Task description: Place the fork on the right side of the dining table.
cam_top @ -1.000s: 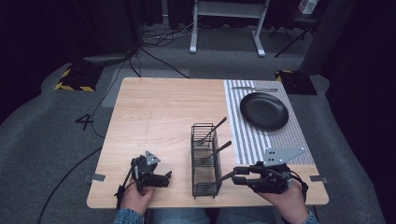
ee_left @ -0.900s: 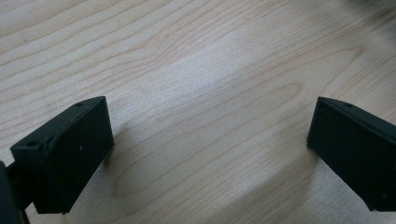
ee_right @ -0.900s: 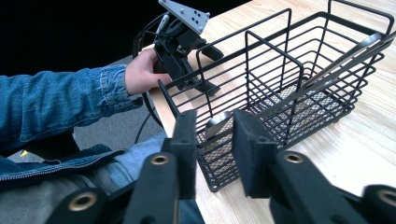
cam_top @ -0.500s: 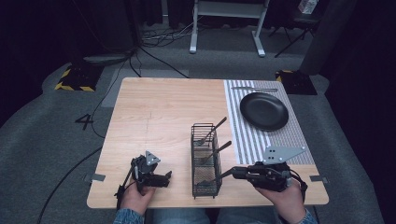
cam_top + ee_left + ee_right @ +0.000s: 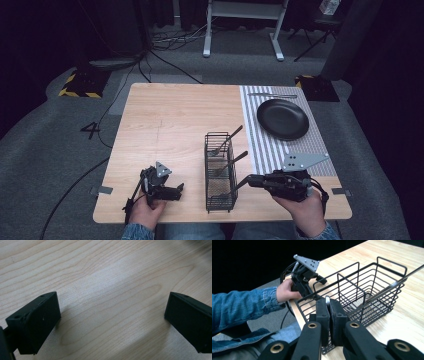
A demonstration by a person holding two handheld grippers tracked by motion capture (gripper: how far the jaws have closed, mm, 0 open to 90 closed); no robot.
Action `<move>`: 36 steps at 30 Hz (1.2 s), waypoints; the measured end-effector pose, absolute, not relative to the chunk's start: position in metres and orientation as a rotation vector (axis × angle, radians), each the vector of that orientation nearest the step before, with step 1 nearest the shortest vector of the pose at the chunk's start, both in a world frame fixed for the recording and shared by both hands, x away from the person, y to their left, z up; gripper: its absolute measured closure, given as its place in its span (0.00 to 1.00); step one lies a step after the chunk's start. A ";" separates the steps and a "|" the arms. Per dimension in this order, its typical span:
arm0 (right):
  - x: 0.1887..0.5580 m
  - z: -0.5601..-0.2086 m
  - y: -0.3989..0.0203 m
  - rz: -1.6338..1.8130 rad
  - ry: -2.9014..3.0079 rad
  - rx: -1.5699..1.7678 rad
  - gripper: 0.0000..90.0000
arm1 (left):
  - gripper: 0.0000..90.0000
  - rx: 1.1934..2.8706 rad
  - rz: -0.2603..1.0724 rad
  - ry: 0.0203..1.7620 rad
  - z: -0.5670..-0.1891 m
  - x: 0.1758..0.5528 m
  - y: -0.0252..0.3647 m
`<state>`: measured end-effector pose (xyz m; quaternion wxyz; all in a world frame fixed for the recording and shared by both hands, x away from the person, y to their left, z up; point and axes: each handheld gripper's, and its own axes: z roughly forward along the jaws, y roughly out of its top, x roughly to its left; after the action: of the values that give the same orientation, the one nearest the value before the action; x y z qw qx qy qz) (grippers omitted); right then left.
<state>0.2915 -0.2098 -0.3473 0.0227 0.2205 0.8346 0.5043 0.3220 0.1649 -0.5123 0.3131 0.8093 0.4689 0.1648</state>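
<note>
barely anything has moved: from above, my right gripper still pinches a metal utensil handle in the black wire caddy. left gripper view: jaws apart over bare wooden table. right gripper view: jaws clamped on that handle.

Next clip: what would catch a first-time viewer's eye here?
The black wire basket near the table's front edge draws the eye, with utensil handles slanting out of it. The right gripper is shut on a thin metal utensil handle at the basket's near end, while the left gripper rests open over bare wood. A black plate sits on the striped mat at the far right.
</note>
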 end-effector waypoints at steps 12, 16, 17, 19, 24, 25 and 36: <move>0.294 -0.334 -0.214 1.632 2.519 0.697 0.97 | 0.00 2.134 0.433 1.236 -0.512 0.322 0.165; 0.293 -0.325 -0.217 1.658 2.472 0.698 0.97 | 0.00 2.134 0.433 1.235 -0.512 0.322 0.165; 0.292 -0.323 -0.218 1.659 2.460 0.697 0.97 | 0.00 2.135 0.432 1.234 -0.512 0.322 0.165; 0.292 -0.319 -0.219 1.669 2.443 0.697 0.97 | 0.00 2.136 0.432 1.234 -0.512 0.323 0.165; 0.292 -0.312 -0.224 1.684 2.417 0.702 0.97 | 0.00 2.135 0.432 1.233 -0.512 0.323 0.165; 0.292 -0.311 -0.225 1.689 2.413 0.705 0.97 | 0.00 2.136 0.432 1.233 -0.512 0.323 0.165; 0.292 -0.294 -0.240 1.771 2.341 0.741 0.97 | 0.00 2.142 0.425 1.213 -0.512 0.326 0.165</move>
<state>0.2923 -0.2397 -0.2937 0.0571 0.2445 0.7719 0.5841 0.3261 0.1650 -0.5124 0.3161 0.8134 0.4608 0.1616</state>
